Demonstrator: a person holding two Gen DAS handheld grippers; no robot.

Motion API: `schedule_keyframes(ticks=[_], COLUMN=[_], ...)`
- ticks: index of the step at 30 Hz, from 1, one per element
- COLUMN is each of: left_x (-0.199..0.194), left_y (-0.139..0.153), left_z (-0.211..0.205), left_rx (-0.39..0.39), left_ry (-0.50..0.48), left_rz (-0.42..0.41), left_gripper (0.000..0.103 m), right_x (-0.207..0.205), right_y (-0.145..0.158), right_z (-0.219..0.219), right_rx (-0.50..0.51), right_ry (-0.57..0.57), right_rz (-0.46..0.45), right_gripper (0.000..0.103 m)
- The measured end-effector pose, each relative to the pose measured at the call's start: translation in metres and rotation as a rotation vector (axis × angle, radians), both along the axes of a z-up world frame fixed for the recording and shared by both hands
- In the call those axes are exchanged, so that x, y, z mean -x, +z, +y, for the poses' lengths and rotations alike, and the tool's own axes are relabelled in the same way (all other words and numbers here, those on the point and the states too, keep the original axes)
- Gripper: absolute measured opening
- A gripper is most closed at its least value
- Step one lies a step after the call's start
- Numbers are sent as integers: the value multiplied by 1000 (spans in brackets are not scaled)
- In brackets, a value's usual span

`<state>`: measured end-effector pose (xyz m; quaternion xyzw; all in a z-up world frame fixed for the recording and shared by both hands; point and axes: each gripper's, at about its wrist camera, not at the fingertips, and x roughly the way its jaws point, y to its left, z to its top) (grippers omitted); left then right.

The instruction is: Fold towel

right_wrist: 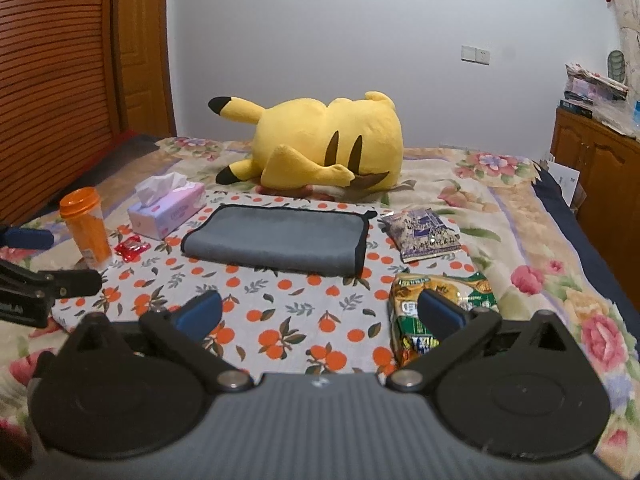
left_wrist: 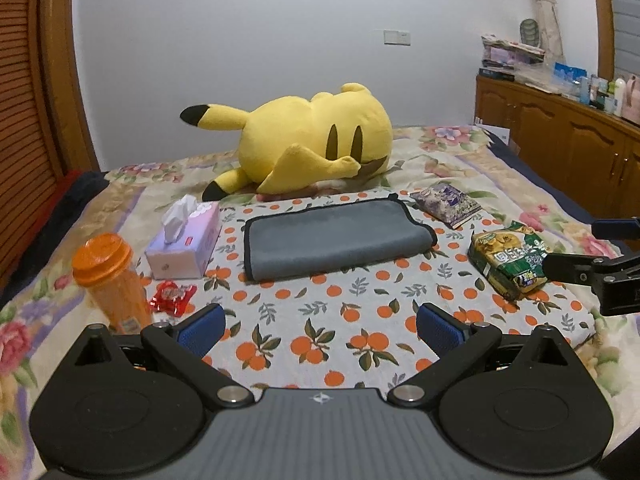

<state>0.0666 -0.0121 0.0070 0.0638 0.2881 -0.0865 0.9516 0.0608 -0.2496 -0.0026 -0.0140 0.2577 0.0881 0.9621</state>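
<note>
Left gripper [left_wrist: 320,330]: jaws spread wide, nothing between the blue pads [left_wrist: 202,330]. It hangs over the near part of the orange-print cloth [left_wrist: 320,312], well short of the towel [left_wrist: 334,238]. Right gripper [right_wrist: 320,314]: jaws likewise wide apart and empty, its right pad over the green snack bag [right_wrist: 436,312] (contact with the bag cannot be confirmed).

The towel lies flat on the cloth, ahead of both grippers and clear of them. It reads as a grey rectangle with a black hem, already doubled over: a rounded fold runs along its near edge, and the hemmed ends stack at the right. Around it: a tissue box [left_wrist: 186,244] just left, an orange bottle [left_wrist: 110,280] and a red wrapper [left_wrist: 172,298] near left, a purple packet [left_wrist: 446,204] far right, and a yellow plush [left_wrist: 316,144] beyond.

Step in hand, as judged: the approach before a further fold, or the end of the task if one fold suffices (the pictures do not settle which).

Next move, if another fold is wanted:
1. Bring both grippers forward to one short side of the towel.
2. Close each on a corner there, taking all layers.
3. Lift low and carry across to the opposite side, keeping edges aligned.

Caution: the packet and the tissue box sit close to the short ends; approach without snagging either.
</note>
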Motion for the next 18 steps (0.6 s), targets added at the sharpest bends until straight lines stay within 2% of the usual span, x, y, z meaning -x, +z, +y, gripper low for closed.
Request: schedule_keyframes(ticks=[18], left_x=[30], left_y=[-28], left_z=[6], left_rx=[-5], left_ry=[26], left_rz=[31], left_gripper=[103], right_x=[22], right_y=[-16], right_z=[9], right_rx=[-8], right_ry=[-1], right_rz=[25], right_gripper=[103])
